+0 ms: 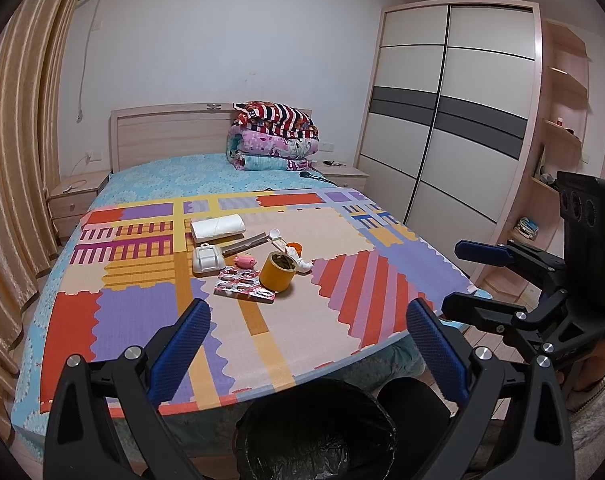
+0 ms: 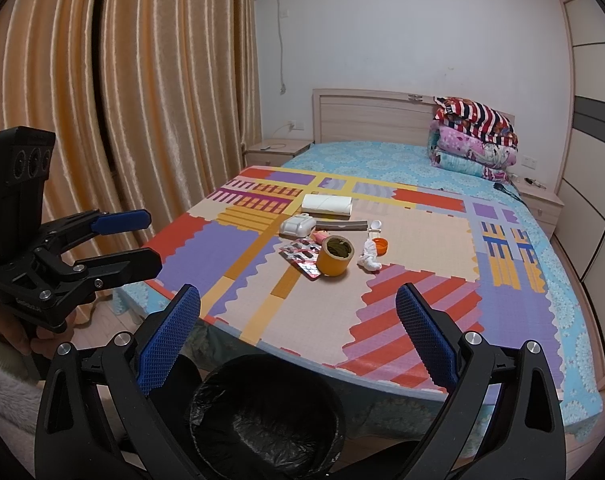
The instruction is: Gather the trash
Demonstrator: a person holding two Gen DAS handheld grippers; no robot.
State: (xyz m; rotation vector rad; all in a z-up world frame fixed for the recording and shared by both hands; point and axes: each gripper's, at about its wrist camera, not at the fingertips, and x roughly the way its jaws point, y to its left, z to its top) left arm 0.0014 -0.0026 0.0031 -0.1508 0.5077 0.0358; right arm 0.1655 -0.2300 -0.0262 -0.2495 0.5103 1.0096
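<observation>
A black-lined bin (image 1: 314,428) sits nearest, at the bed's foot. On the patterned mat (image 1: 142,320) lies clustered trash: tape roll (image 1: 277,274), pill blister packs (image 1: 242,286), crumpled tissue (image 1: 302,266). Left gripper (image 1: 308,332) and right gripper (image 2: 298,320) hang wide apart above the bin, holding nothing.

We hold our left hand-held gripper (image 1: 308,322) level, its blue-padded jaws spread wide and empty; our right hand-held gripper (image 2: 298,310) sits alongside, jaws equally wide apart, gripping nothing
</observation>
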